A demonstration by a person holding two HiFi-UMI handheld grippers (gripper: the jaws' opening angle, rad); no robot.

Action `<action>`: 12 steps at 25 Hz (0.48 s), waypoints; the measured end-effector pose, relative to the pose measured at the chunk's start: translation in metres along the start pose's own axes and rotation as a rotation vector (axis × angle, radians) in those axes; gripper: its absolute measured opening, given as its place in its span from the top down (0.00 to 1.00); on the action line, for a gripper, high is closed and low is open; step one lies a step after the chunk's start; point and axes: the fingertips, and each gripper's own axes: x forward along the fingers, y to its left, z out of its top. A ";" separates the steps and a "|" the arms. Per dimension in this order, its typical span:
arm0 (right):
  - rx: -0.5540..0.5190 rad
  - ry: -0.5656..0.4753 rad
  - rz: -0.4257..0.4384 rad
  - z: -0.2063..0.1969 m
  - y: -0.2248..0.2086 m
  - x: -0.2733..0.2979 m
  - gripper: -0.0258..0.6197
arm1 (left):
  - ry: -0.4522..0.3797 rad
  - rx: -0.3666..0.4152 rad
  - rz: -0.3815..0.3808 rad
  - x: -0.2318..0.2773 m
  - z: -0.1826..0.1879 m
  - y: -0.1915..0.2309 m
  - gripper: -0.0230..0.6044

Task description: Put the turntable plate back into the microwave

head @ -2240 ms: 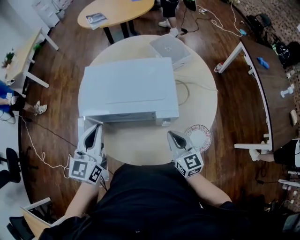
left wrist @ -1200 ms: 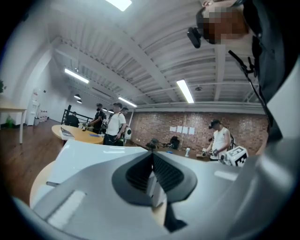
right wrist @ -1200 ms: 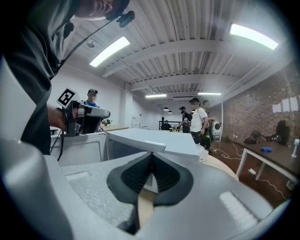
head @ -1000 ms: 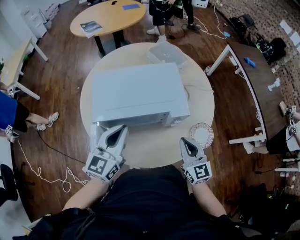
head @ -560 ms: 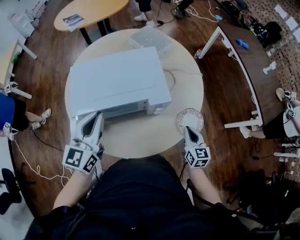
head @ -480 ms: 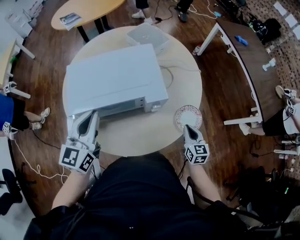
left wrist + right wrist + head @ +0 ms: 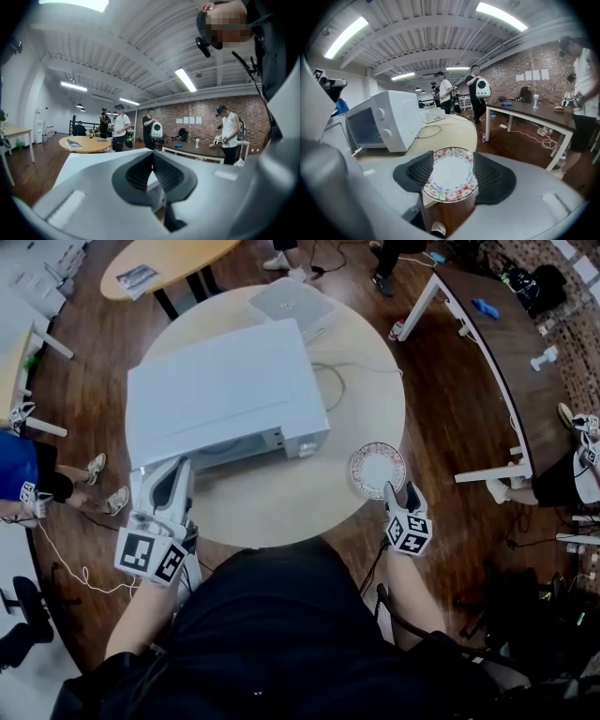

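Gripper, right (image 7: pixel 401 493): its jaws have just been opening and now stand wide apart. They hold nothing. It is just outside the table edge and points at the plate.
Gap of the right jaws: in the right gripper view the turntable plate (image 7: pixel 378 470) shows in the gap, but the pads do not touch it.
Gripper, left (image 7: pixel 176 470): its jaws are together with nothing between them. The tips are at the front left corner of the microwave (image 7: pixel 220 390).
Turntable plate: it lies flat on the round table (image 7: pixel 281 507), near the right edge. It is to the right of the microwave and apart from it. It has a white middle and a red patterned rim.
Microwave: white, in the middle of the table, front toward the person.
Cable (image 7: pixel 330 381): it lies on the table beside the microwave.
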 end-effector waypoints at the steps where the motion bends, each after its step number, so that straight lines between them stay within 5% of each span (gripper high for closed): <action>1: 0.017 0.000 -0.020 -0.001 -0.007 0.001 0.55 | 0.004 -0.001 0.004 -0.001 -0.001 0.000 0.96; 12: 0.122 0.054 -0.056 -0.021 -0.032 0.023 0.49 | 0.026 0.028 0.023 0.003 0.005 -0.005 0.96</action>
